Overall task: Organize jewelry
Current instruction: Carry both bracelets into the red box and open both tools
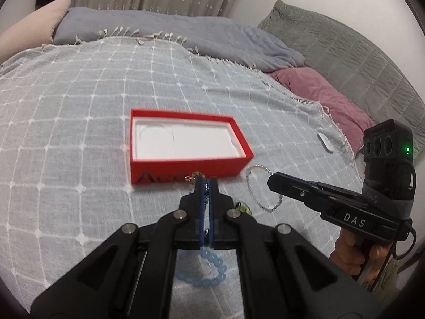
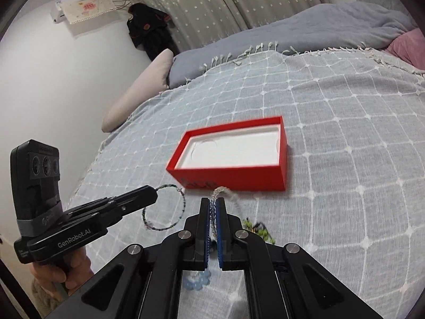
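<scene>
An open red box (image 1: 186,143) (image 2: 233,154) with a white lining sits on the checked bedspread. My left gripper (image 1: 206,179) (image 2: 154,194) is shut on a thin dark teal bracelet (image 2: 170,208), which hangs as a loop just short of the box's near side. My right gripper (image 2: 212,200) (image 1: 271,180) is shut on a clear beaded bracelet (image 2: 223,191) (image 1: 253,188) that dangles from its tip beside the box's near right corner. A light-blue bead bracelet (image 1: 212,271) (image 2: 198,279) and a green piece (image 1: 243,208) (image 2: 259,228) lie on the bed under the grippers.
The grey checked bedspread (image 1: 79,106) covers the bed. A small white object (image 1: 326,142) lies near its right edge. Behind are a grey quilt (image 1: 186,34), a pink pillow (image 1: 318,98) and a beige pillow (image 2: 138,93). A hand (image 1: 350,252) holds each grip.
</scene>
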Demonstrator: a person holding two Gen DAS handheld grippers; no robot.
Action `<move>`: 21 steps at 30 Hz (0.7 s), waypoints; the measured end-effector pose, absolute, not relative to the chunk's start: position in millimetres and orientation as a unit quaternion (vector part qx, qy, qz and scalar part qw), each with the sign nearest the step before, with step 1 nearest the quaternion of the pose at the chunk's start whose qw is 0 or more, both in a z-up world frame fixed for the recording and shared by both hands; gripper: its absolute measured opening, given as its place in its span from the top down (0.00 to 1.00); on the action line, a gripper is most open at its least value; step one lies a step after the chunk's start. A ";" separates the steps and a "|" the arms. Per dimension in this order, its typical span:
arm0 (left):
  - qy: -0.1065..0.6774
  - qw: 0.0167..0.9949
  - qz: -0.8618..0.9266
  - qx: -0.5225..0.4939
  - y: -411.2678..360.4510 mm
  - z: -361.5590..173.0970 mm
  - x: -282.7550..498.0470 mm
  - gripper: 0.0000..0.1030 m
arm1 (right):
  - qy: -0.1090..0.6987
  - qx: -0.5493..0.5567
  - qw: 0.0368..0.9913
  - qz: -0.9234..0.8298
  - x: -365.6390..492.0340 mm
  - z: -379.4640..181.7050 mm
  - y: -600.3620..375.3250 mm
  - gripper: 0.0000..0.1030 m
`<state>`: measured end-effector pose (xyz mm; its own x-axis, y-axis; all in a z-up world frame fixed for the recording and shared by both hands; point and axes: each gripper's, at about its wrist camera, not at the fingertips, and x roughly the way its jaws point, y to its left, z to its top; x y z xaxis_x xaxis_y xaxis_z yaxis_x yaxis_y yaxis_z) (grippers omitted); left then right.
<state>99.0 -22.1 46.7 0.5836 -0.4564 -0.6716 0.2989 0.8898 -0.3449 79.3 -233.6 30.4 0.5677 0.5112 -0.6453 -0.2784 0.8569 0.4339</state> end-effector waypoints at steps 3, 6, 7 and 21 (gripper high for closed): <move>0.392 0.888 -0.213 -0.110 -18.2 52.1 109.6 0.97 | 0.398 0.153 0.876 0.226 95.1 39.6 -233.0 0.96; 0.385 0.891 -0.208 -0.123 -15.1 54.3 126.0 0.97 | 0.384 0.164 0.879 0.229 109.5 49.2 -231.9 0.96; 0.384 0.891 -0.208 -0.128 -15.5 54.1 130.7 0.97 | 0.381 0.166 0.880 0.230 113.6 51.3 -230.9 0.96; 0.393 0.876 -0.210 -0.184 -13.6 22.4 186.8 0.96 | 0.388 0.161 0.882 0.216 174.0 27.5 -209.2 0.95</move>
